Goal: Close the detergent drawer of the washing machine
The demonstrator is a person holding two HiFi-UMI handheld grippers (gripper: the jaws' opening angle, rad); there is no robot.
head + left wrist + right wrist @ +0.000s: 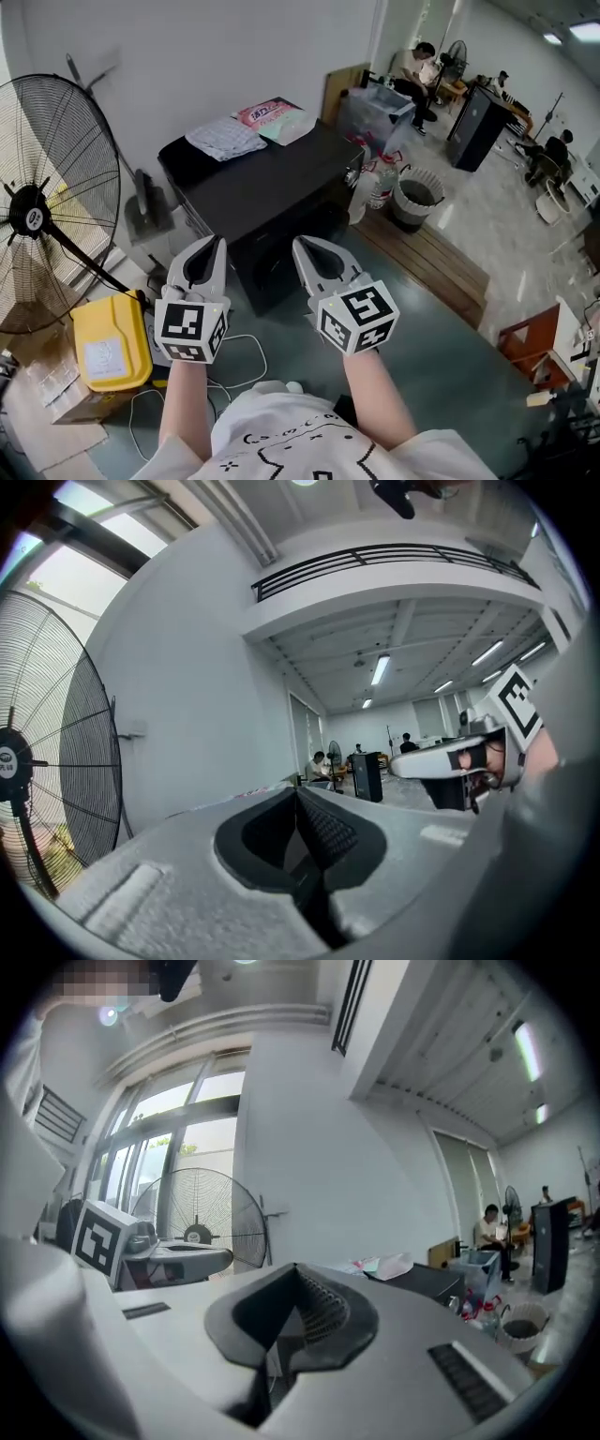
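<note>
The black washing machine (272, 202) stands against the wall ahead of me, with a folded cloth (225, 138) and a pink packet (277, 117) on its top. I cannot make out its detergent drawer. Both grippers are held level in the air in front of the machine, touching nothing. My left gripper (211, 246) has its jaws together and empty; the left gripper view (298, 794) shows the same. My right gripper (305, 246) is rolled to one side, shut and empty (296, 1271). The machine's top (427, 1279) shows far off in the right gripper view.
A big floor fan (37, 216) stands at the left, with a yellow container (111, 342) and white cables below it. Right of the machine are a clear bin (375, 112), bottles, a waste basket (415, 197) and a wooden pallet (441, 262). People sit far back.
</note>
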